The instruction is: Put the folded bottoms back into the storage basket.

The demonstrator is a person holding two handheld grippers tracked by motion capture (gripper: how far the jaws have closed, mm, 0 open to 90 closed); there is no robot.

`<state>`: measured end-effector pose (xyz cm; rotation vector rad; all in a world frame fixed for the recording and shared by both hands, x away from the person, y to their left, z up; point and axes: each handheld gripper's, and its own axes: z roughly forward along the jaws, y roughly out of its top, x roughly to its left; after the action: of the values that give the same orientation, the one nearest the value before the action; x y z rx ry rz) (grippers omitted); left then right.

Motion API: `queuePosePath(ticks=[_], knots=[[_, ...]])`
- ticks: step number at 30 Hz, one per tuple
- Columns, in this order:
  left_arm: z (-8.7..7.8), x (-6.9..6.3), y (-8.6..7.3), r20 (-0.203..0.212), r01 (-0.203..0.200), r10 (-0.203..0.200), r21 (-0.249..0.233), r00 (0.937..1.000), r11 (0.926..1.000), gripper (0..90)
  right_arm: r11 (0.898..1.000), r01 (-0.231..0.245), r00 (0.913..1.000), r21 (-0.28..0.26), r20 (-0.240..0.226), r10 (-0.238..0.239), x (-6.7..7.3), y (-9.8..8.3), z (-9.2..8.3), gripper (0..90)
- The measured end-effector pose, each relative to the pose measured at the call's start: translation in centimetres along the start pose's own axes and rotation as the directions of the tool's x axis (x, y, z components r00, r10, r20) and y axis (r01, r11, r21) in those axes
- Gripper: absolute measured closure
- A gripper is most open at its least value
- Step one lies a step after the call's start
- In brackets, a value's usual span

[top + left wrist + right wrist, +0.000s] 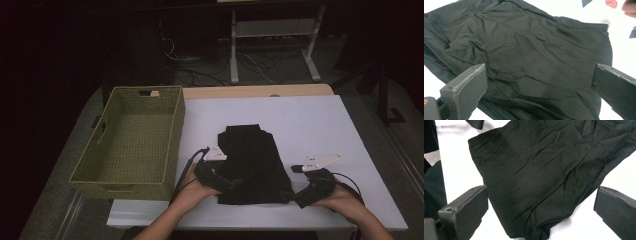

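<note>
Two grippers sat at the near edge of the folded black cloth [252, 162], which lay mid-table [320, 120]. Left gripper [235, 184] at approx 7 o'clock of the cloth, jaws wide apart over the fabric, nothing held. Right gripper [289, 196] at approx 5 o'clock, jaws likewise apart, straddling the corner. Wicker basket [172, 135] at 9 o'clock, w/ its side just beside the cloth.

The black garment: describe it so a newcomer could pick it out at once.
On the white table, right of the green woven basket, lies the black garment, folded into a flat block. Both open grippers, left and right, flank its near edge; it is the only dark cloth there.
</note>
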<state>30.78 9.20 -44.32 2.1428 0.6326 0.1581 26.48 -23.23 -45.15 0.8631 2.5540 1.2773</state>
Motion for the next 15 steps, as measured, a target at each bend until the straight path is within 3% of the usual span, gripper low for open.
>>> queuePosePath(ticks=[8,15], knots=[[0.9,1.0,1.0,-0.034,0.026,-0.026,-0.005,0.9991,0.9997,0.7,1.0,-0.001,1.0,-0.001,-0.001,0.001,0.0,0.0,0.0,0.0],[1.5,1.3,2.0,-0.05,0.016,-0.016,-0.012,0.9986,0.9998,0.7,1.0,-0.001,1.0,-0.004,-0.003,0.001,-0.1,0.0,0.0,0.0]])
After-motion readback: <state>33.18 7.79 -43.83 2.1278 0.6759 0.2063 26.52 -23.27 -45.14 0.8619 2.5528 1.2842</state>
